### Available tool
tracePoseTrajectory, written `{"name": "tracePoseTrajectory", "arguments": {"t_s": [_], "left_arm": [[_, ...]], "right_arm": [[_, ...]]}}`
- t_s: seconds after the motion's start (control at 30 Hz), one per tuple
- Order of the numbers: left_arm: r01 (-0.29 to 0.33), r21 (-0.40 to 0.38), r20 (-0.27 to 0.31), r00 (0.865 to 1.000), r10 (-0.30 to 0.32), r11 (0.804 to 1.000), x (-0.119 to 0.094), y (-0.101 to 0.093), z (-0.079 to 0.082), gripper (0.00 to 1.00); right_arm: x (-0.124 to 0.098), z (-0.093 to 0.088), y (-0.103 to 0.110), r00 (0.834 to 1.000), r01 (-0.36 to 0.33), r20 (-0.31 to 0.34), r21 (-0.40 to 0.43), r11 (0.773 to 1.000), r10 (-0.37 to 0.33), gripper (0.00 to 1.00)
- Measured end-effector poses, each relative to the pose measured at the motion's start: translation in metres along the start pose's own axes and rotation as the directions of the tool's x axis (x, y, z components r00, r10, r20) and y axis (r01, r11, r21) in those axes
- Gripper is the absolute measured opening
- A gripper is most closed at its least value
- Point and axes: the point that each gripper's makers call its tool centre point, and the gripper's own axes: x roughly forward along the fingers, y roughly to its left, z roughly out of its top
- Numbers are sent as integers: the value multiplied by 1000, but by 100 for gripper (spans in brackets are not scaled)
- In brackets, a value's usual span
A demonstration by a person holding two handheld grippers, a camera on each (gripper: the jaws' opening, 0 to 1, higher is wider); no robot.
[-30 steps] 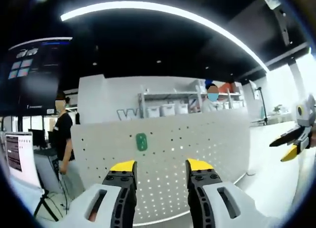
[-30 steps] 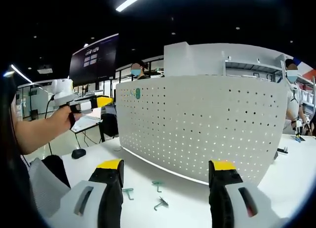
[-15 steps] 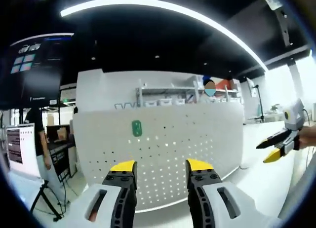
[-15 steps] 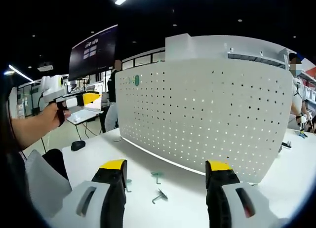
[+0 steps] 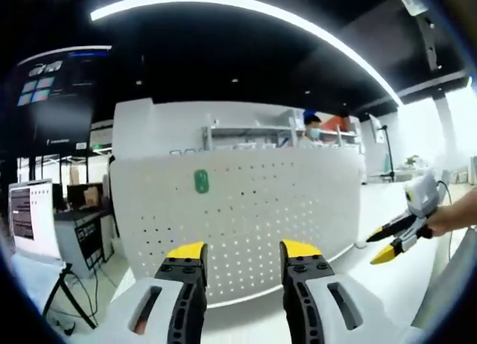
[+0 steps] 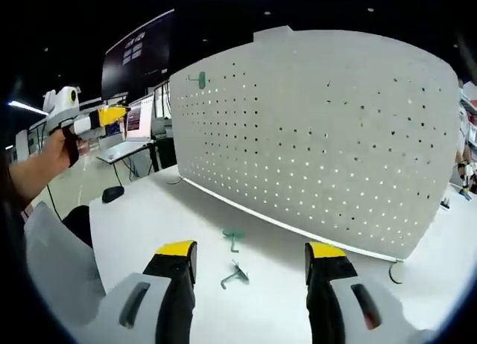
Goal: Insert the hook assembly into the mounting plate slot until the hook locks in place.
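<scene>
Left gripper (image 5: 242,249): jaws apart, empty, lower centre of the left gripper view, facing the pegboard (image 5: 246,210).
Right gripper (image 6: 250,249): jaws spread, holding nothing.
Hooks: two green hooks (image 6: 235,274) on the white table (image 6: 149,217), lower centre, before the pegboard.
Green piece (image 5: 201,182): already on the pegboard, upper left.
Risk: small flat hooks could skid from a shallow pinch.

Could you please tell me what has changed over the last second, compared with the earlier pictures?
The right gripper has moved closer to the pegboard and dipped toward the hooks on the table. In the left gripper view it has sunk lower. Nothing was grasped or released. Both grippers stay open and empty, with the left gripper facing the board; the hooks and the green piece are unmoved.
</scene>
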Motion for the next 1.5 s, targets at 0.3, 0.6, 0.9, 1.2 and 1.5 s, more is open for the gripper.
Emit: {"name": "tracePoseTrajectory", "arguments": {"t_s": [0.3, 0.6, 0.9, 1.2, 1.5], "left_arm": [[19, -8, -36, 999, -20, 1000, -5, -9, -14, 40], [30, -15, -43, 999, -31, 999, -8, -13, -17, 41], [19, -20, -46, 999, -20, 1000, -11, -11, -18, 44], [2, -25, -46, 999, -3, 1000, -11, -9, -19, 51], [-27, -36, -44, 999, 25, 999, -11, -4, -20, 65]], "right_arm": [[16, -18, -2, 998, -30, -52, -25, 999, 28, 53], [29, -35, -1, 994, -68, -91, -53, 996, 63, 47], [39, -51, 2, 987, -98, -136, -60, 993, 89, 40], [45, -58, 3, 980, -123, -162, -59, 991, 112, 33], [52, -67, 8, 972, -154, -190, -68, 986, 138, 26]]}}
